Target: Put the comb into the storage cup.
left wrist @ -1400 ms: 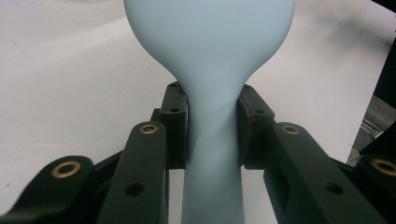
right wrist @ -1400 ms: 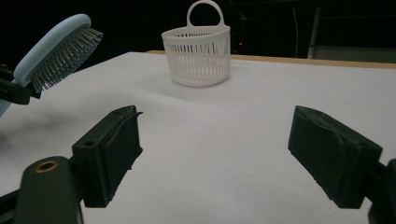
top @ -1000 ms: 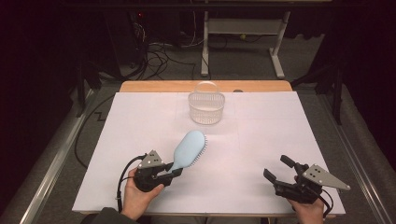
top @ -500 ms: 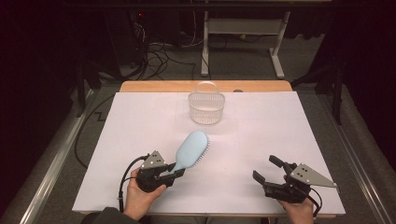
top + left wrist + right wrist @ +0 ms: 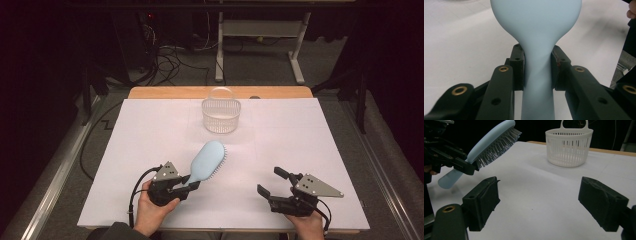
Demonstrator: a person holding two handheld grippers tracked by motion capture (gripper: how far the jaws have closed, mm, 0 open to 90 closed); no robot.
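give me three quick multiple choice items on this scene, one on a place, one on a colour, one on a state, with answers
1. Where does the white slotted plastic basket stand?
A. far middle of the table
B. beside the right gripper
C. on the floor

2. What colour is the oval plastic hairbrush?
A. red
B. light blue
C. black

3. How is the right gripper?
A. shut on the basket
B. shut on the hairbrush
C. open, holding nothing

Answers: 1 A, the high view shows it far across the white table. 2 B, its back is pale blue. 3 C, its fingers stand apart; the left gripper clamps the hairbrush handle.
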